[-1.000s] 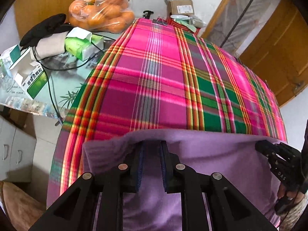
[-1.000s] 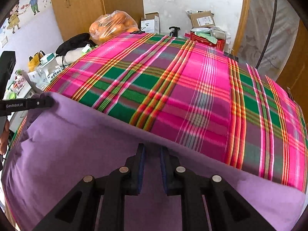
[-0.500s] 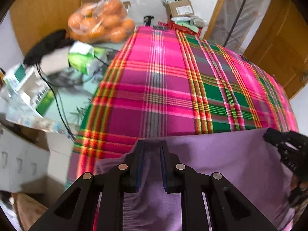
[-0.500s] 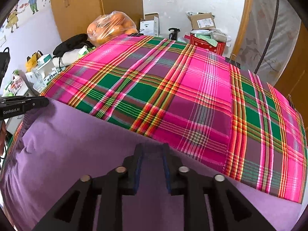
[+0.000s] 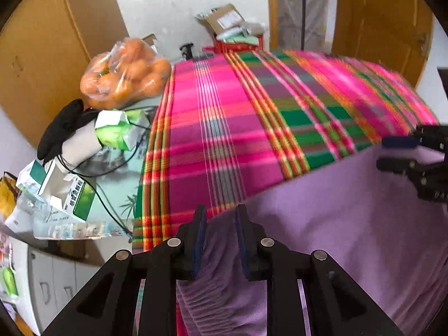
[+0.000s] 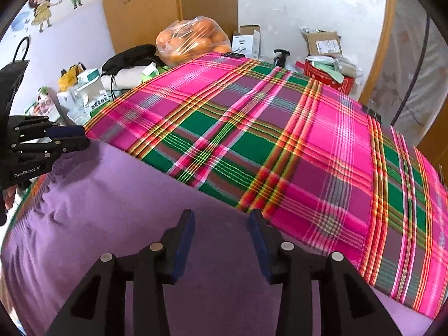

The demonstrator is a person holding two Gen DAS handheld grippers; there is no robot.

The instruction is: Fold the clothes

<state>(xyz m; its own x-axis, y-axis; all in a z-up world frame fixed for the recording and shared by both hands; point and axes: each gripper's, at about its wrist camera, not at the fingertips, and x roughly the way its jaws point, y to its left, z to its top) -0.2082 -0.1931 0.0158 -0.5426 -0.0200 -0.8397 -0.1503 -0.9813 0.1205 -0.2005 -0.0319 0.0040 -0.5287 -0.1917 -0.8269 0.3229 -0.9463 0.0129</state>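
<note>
Purple garment (image 6: 117, 212): spread flat over the lower part of both views, covering the near end of a plaid cloth (image 6: 280, 145) in pink, green and orange that fills the middle of each frame; one edge of the garment is gathered into fine pleats at the bottom centre of the left wrist view. Left gripper (image 5: 219, 218): jaws narrowly parted, with the pleated edge of the garment lying between the blue pads; whether they pinch it cannot be told. The same gripper appears at the left edge of the right wrist view, its fingers close together at the garment's corner. Right gripper (image 6: 221, 224): jaws set wide, hovering over the garment, nothing between them; it also appears at the right edge of the left wrist view. Bag of oranges (image 5: 123, 75): clear plastic, upper left of the left wrist view, beside the plaid cloth. Green and white cartons (image 5: 67, 193): left side, with a black cable across them.
</note>
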